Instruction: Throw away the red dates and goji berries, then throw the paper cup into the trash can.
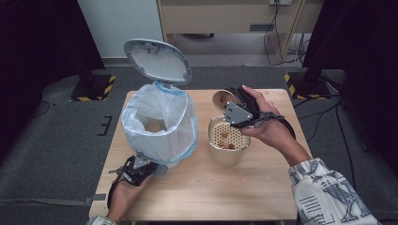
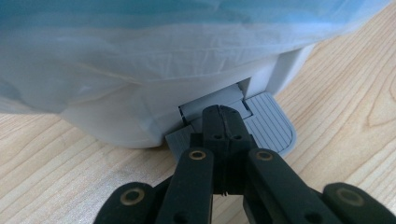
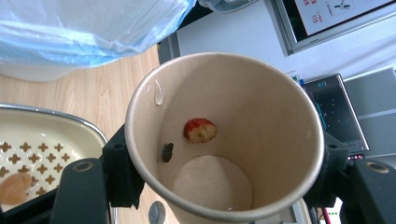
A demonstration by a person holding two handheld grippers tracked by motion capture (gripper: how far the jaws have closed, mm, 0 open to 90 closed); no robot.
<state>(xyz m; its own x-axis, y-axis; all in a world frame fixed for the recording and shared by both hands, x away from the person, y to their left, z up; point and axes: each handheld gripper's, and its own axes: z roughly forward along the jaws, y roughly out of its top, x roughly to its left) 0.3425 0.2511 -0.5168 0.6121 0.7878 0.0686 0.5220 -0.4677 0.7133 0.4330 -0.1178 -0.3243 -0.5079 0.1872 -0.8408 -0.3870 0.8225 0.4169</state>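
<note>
A: High view first: the bin (image 1: 159,124), lined with a pale blue bag (image 1: 180,136), stands on the table (image 1: 202,187) with its lid (image 1: 157,60) tipped up. The left gripper (image 1: 141,168) sits at the bin's near foot.

B: And in the left gripper view its jaws are closed tight together, holding nothing, the tips pressing down on the grey pedal (image 2: 268,123) at the bin's base. That looks to be what props the lid.

A: To the right of the bin, the right gripper (image 1: 236,104) clamps a paper cup (image 1: 223,98) by its sides, tilted, above the far edge of the cream strainer basin (image 1: 228,140).

B: The right gripper view looks into the cup (image 3: 224,135): a red fruit scrap (image 3: 201,130), a dark bit and a drop cling to the wall.

A: What might go wrong?

B: If the closed tips slide off the ribbed pedal, the lid would likely drop as the cup comes over. The stuck scrap may not fall out, and shaking could scatter it on the table. Squeezing harder could crush the cup.
</note>
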